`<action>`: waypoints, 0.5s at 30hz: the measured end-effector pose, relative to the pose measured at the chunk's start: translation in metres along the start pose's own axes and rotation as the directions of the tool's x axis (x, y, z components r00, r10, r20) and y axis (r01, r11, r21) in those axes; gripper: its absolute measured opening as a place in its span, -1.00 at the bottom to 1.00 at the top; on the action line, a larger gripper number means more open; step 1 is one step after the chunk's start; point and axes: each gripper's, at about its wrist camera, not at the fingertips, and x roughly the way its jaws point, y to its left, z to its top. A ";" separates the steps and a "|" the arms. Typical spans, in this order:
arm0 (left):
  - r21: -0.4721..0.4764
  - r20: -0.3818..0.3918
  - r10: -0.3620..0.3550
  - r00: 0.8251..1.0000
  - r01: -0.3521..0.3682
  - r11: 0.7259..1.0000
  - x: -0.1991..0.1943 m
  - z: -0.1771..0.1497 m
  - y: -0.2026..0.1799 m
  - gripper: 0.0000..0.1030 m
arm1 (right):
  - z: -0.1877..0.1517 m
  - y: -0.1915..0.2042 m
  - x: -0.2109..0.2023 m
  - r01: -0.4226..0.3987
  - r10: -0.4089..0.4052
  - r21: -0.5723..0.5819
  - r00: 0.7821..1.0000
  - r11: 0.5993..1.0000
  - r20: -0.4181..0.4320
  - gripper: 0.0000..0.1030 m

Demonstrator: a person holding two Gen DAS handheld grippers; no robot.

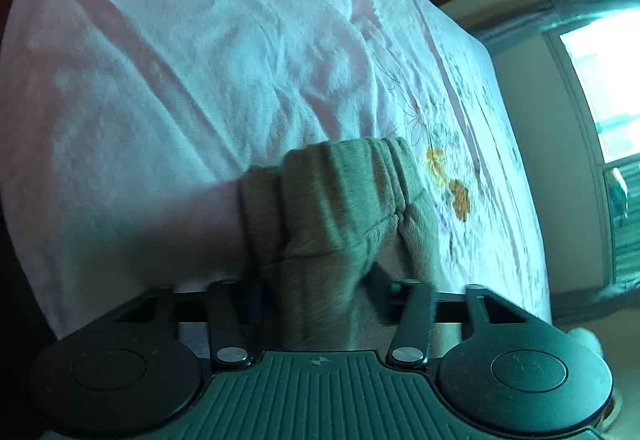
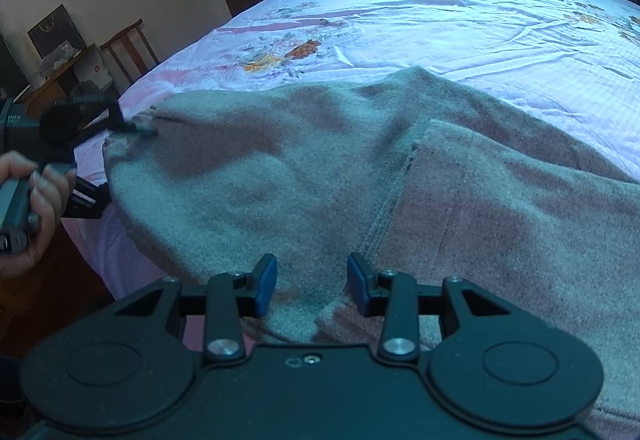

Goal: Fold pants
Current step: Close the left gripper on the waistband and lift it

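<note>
1. The pants (image 2: 304, 168), grey-tan fleecy knit, lie spread on the bed (image 2: 480, 24) near its edge, rumpled, with a stitched seam running down the middle.
2. By my reading the fold has barely begun (no tidy layers show yet); most of it remains.
3. The left gripper (image 1: 320, 272) is clenched on a bunched edge of the fabric.
4. The right gripper (image 2: 312, 282) hovers with jaws spread over the cloth, grasping nothing.
</note>
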 end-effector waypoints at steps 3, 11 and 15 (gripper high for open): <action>0.043 0.012 -0.002 1.000 0.001 0.999 -0.008 -0.003 -0.001 -0.41 | 0.000 0.001 -0.001 0.005 -0.005 -0.001 1.000 1.000 0.005 -0.42; 0.221 0.091 -0.038 0.995 0.017 0.975 -0.043 -0.015 -0.030 -0.56 | -0.001 0.006 -0.017 0.092 -0.089 -0.063 0.995 0.994 0.046 -0.77; 0.314 0.107 -0.093 0.990 0.055 0.948 -0.063 -0.023 -0.052 -0.59 | -0.006 0.008 -0.025 0.133 -0.127 -0.121 0.990 0.984 0.054 -0.88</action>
